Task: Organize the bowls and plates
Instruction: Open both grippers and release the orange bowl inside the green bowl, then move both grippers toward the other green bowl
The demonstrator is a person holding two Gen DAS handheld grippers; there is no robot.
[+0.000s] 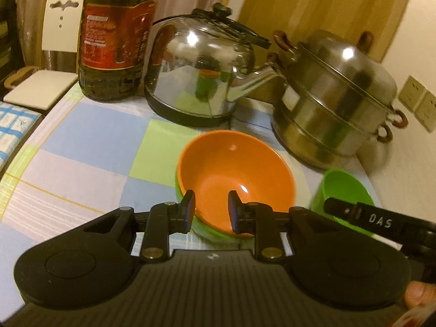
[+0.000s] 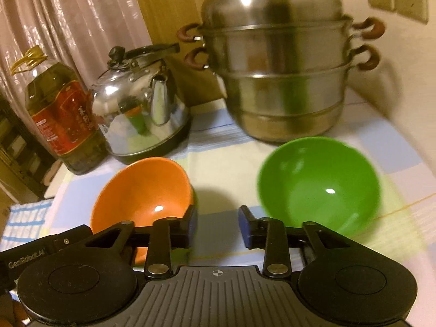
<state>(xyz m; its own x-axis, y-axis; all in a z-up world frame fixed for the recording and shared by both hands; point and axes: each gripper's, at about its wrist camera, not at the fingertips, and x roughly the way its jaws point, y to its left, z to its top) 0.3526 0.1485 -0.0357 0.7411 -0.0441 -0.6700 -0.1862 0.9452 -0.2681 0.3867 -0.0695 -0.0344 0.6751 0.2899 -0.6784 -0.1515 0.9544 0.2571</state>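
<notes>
An orange bowl [image 1: 234, 174] sits nested in a green bowl [image 1: 209, 230] on the checked tablecloth [image 1: 90, 139]. My left gripper [image 1: 212, 212] hovers over its near rim. The jaws are open, with one fingertip outside the rim and the other over the bowl's inside, and neither pad presses on it. A second green bowl [image 2: 318, 188] stands alone to the right, also visible in the left wrist view [image 1: 343, 188]. My right gripper [image 2: 218, 224] is open over bare cloth between the orange bowl [image 2: 144, 190] and the lone green bowl. It holds nothing.
Along the back stand an oil bottle [image 1: 117, 35], a shiny steel kettle [image 1: 199, 73] and a stacked steel steamer pot [image 1: 335, 95] with brown handles. A white chair [image 1: 60, 27] is beyond the table's left edge. Wall sockets [image 1: 417, 100] are at the right.
</notes>
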